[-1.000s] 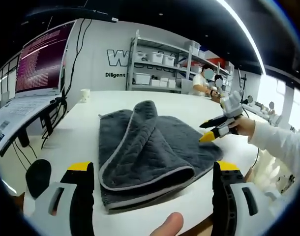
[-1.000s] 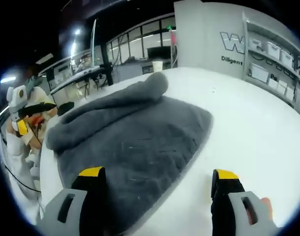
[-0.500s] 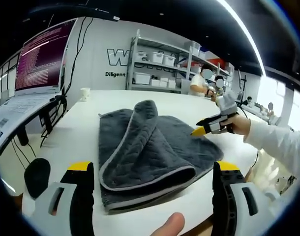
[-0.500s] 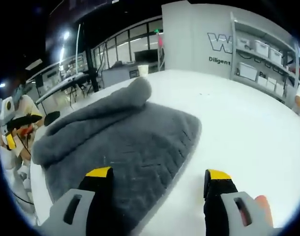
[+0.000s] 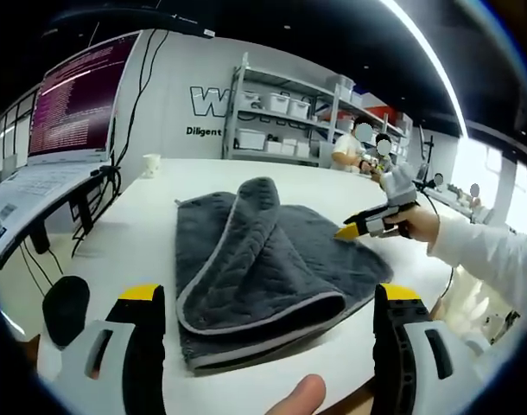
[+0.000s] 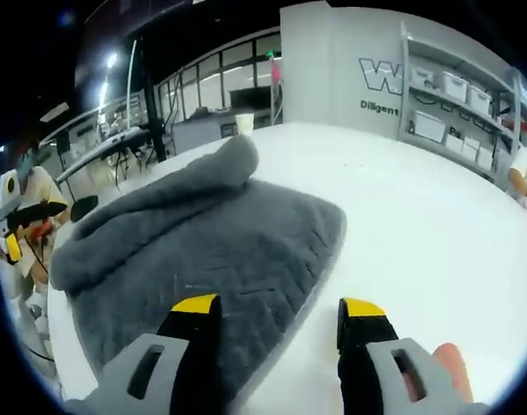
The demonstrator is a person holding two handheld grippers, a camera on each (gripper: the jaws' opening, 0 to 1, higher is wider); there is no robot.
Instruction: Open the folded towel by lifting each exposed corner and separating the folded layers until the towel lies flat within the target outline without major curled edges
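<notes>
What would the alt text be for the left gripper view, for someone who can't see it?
A dark grey towel lies folded on a white table, between the open left gripper's yellow-tipped fingers. The right gripper, held by a white-sleeved arm, reaches to the towel's far edge; a monitor stands at left.

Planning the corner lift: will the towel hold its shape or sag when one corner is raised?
Probably sags: the towel lies in soft rolled folds, so it looks limp. Its thick pile suggests some weight, so lower layers may drag along. The smooth white table likely lets it slide rather than stay put.
</notes>
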